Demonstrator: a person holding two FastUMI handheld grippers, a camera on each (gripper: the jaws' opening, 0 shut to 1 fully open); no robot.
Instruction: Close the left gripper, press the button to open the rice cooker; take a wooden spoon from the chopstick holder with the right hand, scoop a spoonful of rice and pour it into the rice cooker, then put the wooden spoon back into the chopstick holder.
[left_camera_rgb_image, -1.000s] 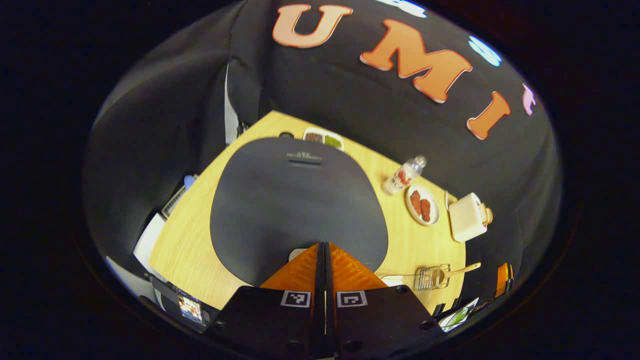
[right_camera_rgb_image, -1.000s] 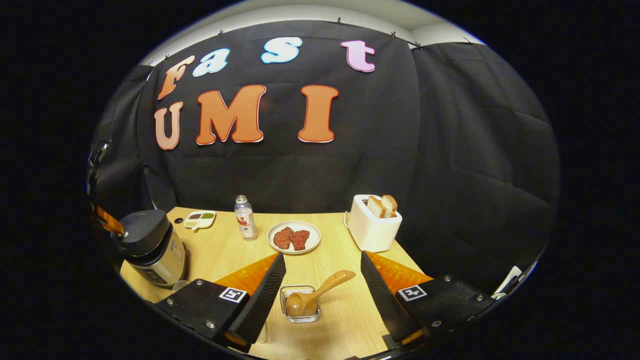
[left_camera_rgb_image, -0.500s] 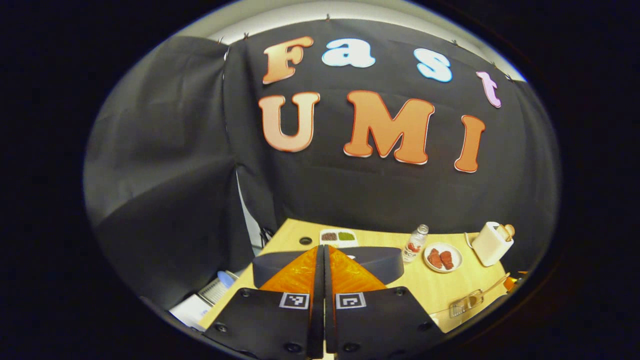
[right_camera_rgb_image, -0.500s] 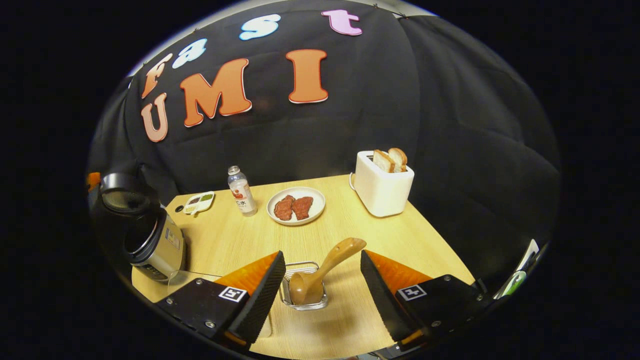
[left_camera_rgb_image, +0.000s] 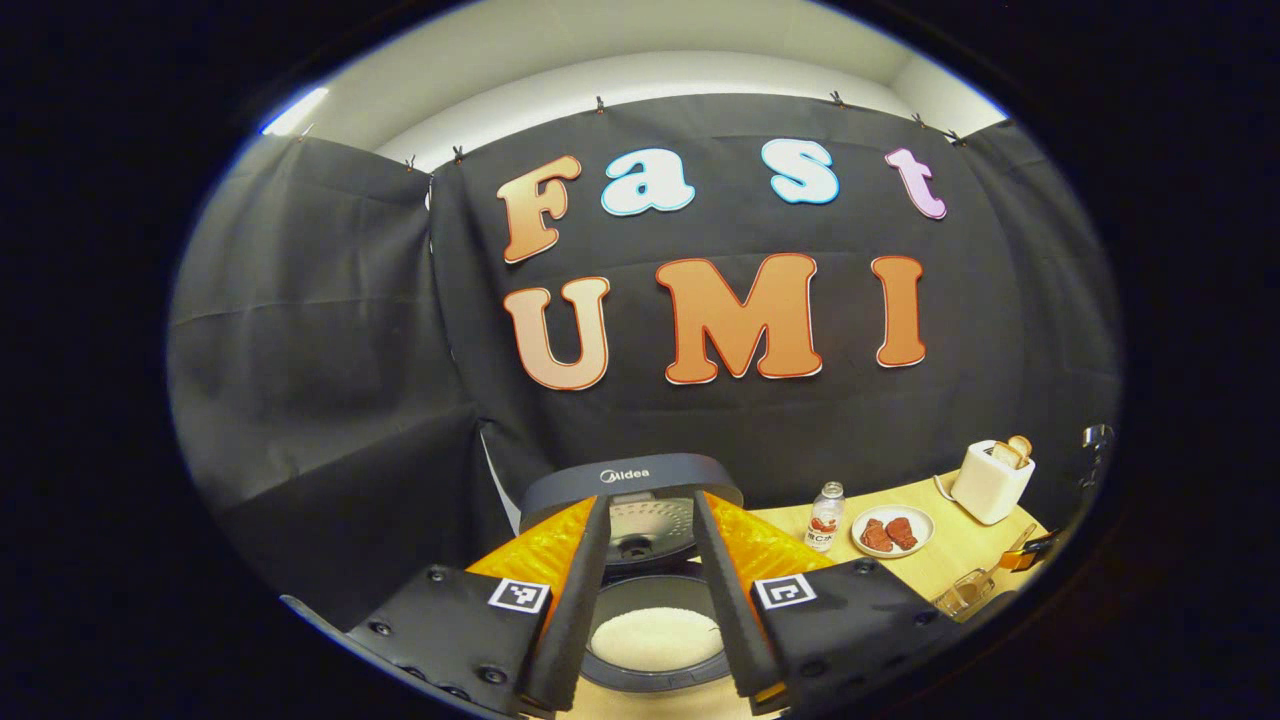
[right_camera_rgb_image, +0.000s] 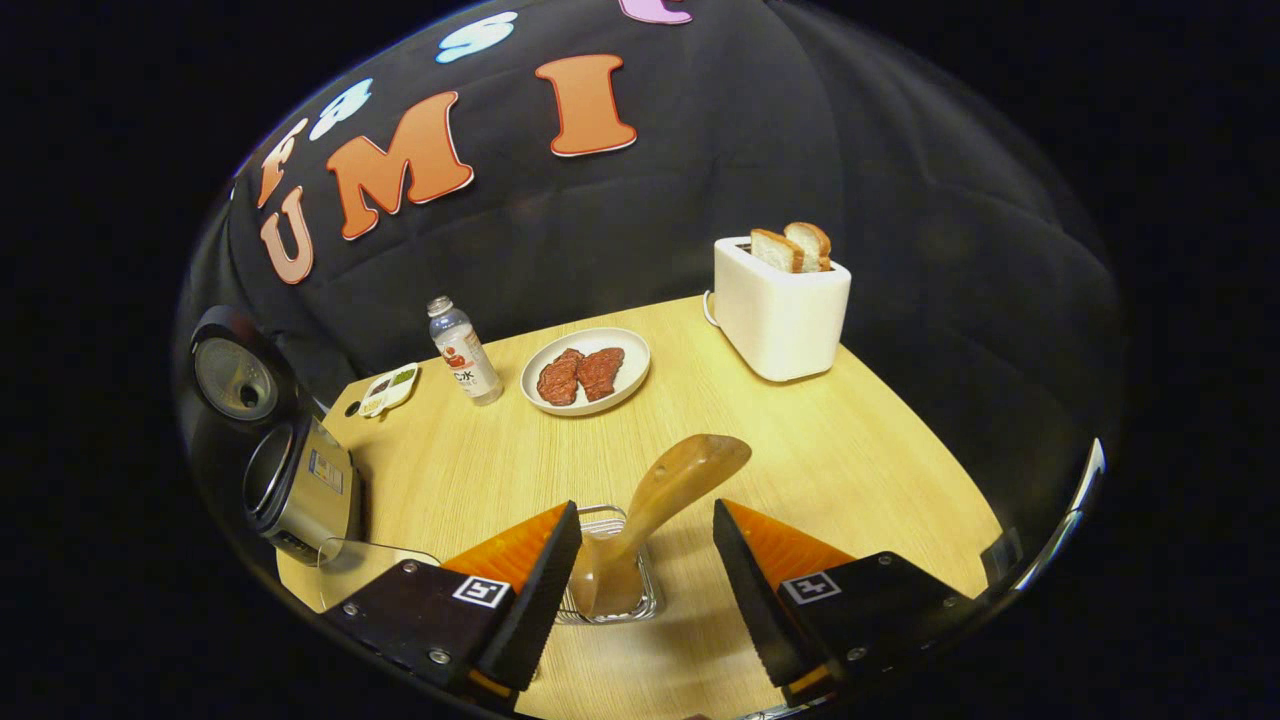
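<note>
In the left gripper view the left tongs (left_camera_rgb_image: 648, 505) stand spread at the bottom centre of the frame, holding nothing, and between their fingers sits the rice cooker (left_camera_rgb_image: 652, 630) with its lid (left_camera_rgb_image: 630, 478) raised upright behind the pot and white rice (left_camera_rgb_image: 655, 638) visible inside. To the right in that view, on the desk (left_camera_rgb_image: 935, 566), stand a bottle (left_camera_rgb_image: 824, 517), a plate of meat (left_camera_rgb_image: 892, 531) and a toaster (left_camera_rgb_image: 991, 480). In the right gripper view the right tongs (right_camera_rgb_image: 645, 513) are also spread, one finger on either side of the wooden spoon (right_camera_rgb_image: 655, 510) without touching it. The spoon stands bowl-down in the wire chopstick holder (right_camera_rgb_image: 610, 575) at bottom centre, its handle leaning toward the upper right. The open rice cooker (right_camera_rgb_image: 285, 470) shows at the left edge, a small sauce dish (right_camera_rgb_image: 388, 388) behind it, and a clear glass bowl (right_camera_rgb_image: 370, 565) just beside it at lower left
</note>
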